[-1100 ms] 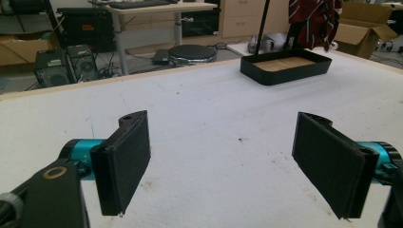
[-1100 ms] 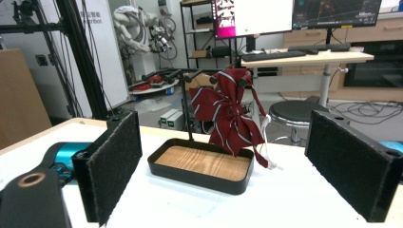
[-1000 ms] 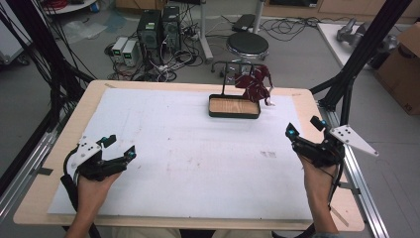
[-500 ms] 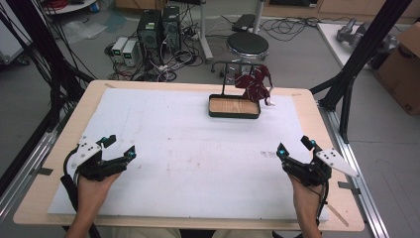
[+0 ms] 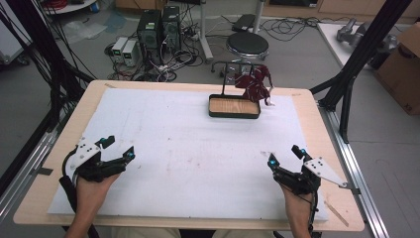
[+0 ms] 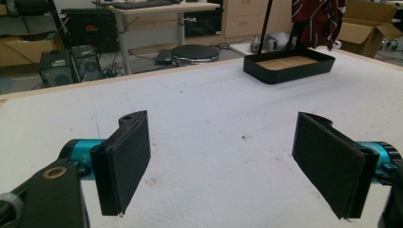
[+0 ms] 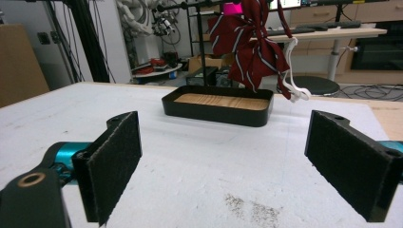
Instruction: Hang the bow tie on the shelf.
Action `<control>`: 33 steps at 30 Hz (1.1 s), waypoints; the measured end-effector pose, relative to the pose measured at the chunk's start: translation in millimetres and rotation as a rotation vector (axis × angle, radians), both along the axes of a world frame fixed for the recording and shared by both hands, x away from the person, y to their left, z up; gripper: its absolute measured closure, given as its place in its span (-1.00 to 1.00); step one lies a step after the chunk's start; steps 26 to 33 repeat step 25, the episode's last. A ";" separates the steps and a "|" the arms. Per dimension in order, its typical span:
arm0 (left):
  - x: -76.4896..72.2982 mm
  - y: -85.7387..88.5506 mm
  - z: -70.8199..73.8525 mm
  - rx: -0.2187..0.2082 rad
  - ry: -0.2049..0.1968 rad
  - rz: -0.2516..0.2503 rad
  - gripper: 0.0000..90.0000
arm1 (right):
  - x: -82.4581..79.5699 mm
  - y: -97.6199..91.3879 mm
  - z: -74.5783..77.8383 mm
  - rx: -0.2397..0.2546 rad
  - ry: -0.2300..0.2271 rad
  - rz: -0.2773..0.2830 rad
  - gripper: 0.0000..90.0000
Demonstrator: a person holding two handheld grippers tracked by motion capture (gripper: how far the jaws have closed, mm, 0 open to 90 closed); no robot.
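Note:
A black tray with a wooden floor stands at the far middle-right of the white table mat. A dark red striped bow tie hangs from a thin black stand just behind the tray. The tray and bow tie also appear in the left gripper view, and tray and bow tie in the right gripper view. My left gripper rests open at the near left. My right gripper rests open at the near right. Nothing sits between either pair of jaws.
The wooden table edge frames the mat. Black frame posts rise at the right and more posts at the left. A round stool and computer cases stand on the floor beyond the table.
My right gripper has moved nearer the front edge and a little leftward. The left gripper has stayed put.

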State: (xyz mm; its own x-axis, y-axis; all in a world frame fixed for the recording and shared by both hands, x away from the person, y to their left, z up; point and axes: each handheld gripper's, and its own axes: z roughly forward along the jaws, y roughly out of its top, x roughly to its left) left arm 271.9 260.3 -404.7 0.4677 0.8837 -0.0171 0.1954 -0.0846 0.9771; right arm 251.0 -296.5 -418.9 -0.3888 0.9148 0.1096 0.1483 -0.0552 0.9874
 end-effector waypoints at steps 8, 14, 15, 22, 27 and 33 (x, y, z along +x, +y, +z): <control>-1.1 0.6 0.8 0.001 -0.002 0.000 -0.54 | 1.3 2.7 -10.3 0.021 0.050 0.014 -0.76; -1.1 1.7 0.0 0.002 -0.001 0.002 -0.54 | 1.5 2.2 -17.0 0.019 0.060 0.018 -0.76; -1.1 1.6 -0.2 0.001 0.001 0.001 -0.54 | 2.0 2.4 -17.4 0.014 0.057 0.016 -0.76; -0.1 0.9 -0.9 0.002 0.002 0.001 -0.54 | 2.2 3.6 -17.6 0.005 0.060 0.023 -0.76; 0.8 0.9 -1.2 0.002 0.006 0.002 -0.54 | 1.0 3.5 -17.3 0.009 0.062 0.024 -0.76; 0.8 0.9 -1.2 0.002 0.006 0.002 -0.54 | 1.0 3.5 -17.3 0.009 0.062 0.024 -0.76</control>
